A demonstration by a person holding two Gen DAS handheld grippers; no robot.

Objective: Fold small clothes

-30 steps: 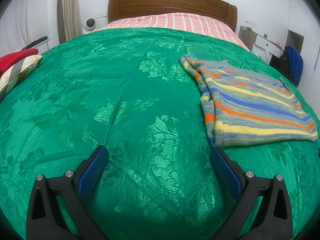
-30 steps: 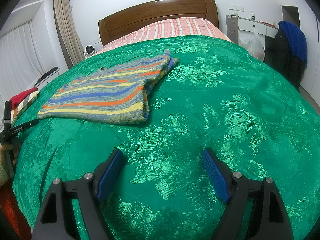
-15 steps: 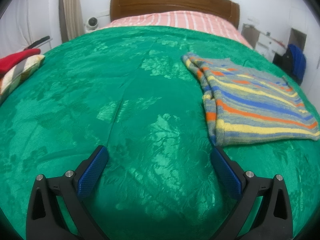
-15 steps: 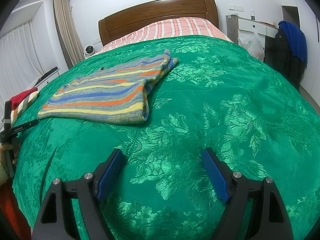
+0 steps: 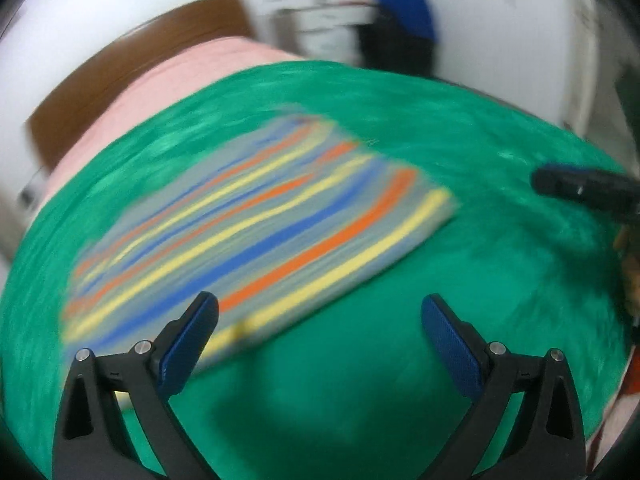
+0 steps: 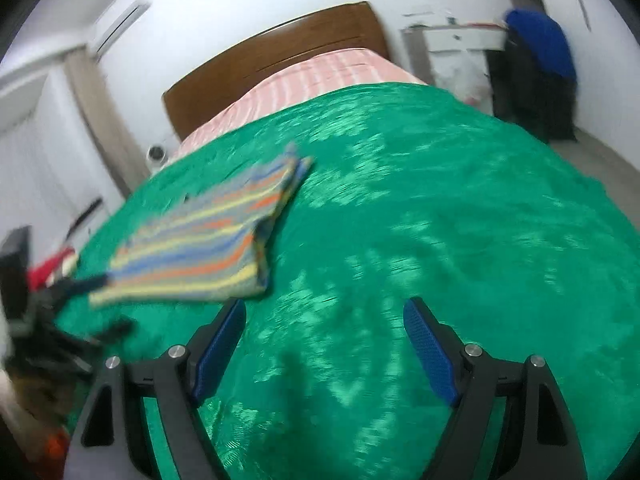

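A folded striped knit sweater (image 5: 256, 220), grey with orange, yellow and blue bands, lies flat on the green bedspread (image 5: 400, 380). My left gripper (image 5: 320, 332) is open and empty, just short of the sweater's near edge, its left finger over that edge. The sweater also shows in the right wrist view (image 6: 204, 248), ahead and to the left of my right gripper (image 6: 324, 340), which is open and empty above bare bedspread (image 6: 440, 220). The left gripper (image 6: 96, 304) shows blurred at the sweater's left corner. Both views are motion-blurred.
A wooden headboard (image 6: 272, 56) and a pink striped sheet (image 6: 312, 80) are at the far end. A white dresser (image 6: 460, 40) and dark and blue clothes (image 6: 536, 68) stand at the right. Red and patterned cloth (image 6: 48, 272) lies at the left edge.
My left gripper has swung right and now faces the sweater from close up. My right gripper has tilted and drawn back slightly. Both stayed open; the sweater has not moved.
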